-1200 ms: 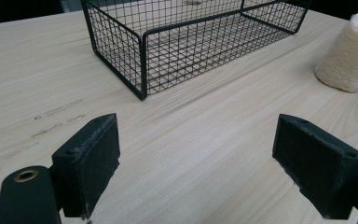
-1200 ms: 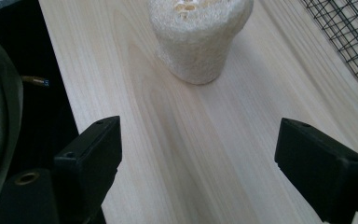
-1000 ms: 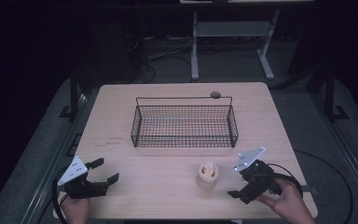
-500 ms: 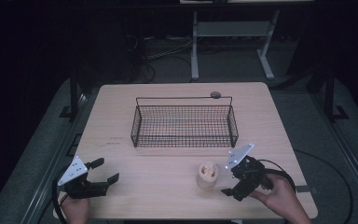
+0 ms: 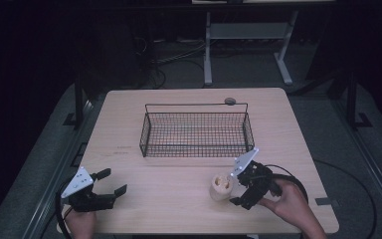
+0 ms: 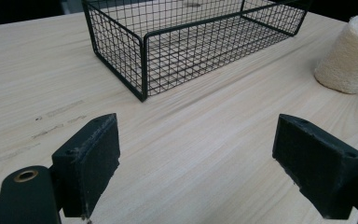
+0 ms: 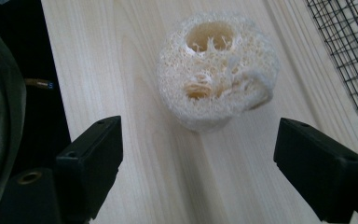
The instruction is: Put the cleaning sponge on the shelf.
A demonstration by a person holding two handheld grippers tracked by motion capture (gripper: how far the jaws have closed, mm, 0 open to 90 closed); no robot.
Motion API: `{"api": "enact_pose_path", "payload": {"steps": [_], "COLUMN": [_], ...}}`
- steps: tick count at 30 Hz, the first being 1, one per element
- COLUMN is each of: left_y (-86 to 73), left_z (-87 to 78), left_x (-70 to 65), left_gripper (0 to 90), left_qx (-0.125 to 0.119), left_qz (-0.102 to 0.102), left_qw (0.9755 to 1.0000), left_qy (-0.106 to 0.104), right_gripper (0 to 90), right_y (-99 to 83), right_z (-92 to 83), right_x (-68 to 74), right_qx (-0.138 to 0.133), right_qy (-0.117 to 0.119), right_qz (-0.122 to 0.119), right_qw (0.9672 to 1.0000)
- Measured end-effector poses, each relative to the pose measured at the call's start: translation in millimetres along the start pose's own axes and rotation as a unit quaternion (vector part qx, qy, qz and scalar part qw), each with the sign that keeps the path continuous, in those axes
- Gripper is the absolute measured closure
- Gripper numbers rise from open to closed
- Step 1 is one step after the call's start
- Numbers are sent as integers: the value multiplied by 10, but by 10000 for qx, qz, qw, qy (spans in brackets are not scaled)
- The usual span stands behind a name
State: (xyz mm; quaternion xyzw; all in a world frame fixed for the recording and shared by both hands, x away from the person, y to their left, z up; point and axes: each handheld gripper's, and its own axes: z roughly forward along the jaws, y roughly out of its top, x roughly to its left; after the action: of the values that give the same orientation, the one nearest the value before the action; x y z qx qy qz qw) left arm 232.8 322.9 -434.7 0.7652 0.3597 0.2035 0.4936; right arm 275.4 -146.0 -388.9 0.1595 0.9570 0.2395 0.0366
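Near the table's front edge, the pale, fibrous loofah cylinder stands upright on the light wooden table, in front of the black wire mesh basket. By my judgement this is the approach step: the right gripper sits just beside the loofah, jaws wide apart, touching nothing. Next it must straddle and squeeze it. The left gripper rests open, well apart.

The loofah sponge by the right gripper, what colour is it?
The loofah sponge is creamy off-white, with a netted, holey texture. The right gripper view shows it best.
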Motion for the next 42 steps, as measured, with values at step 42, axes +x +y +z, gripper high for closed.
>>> {"api": "enact_pose_path", "payload": {"steps": [42], "left_y": [0], "left_z": [0], "left_x": [-3], "left_gripper": [137], "left_qx": [-11], "left_qz": [-14], "left_qw": [10000], "left_qy": [-23], "right_gripper": [170], "right_y": [354], "right_z": [210], "right_x": [-125], "right_qx": [320], "right_qy": [146], "right_qz": [-152], "right_qw": [9993]}}
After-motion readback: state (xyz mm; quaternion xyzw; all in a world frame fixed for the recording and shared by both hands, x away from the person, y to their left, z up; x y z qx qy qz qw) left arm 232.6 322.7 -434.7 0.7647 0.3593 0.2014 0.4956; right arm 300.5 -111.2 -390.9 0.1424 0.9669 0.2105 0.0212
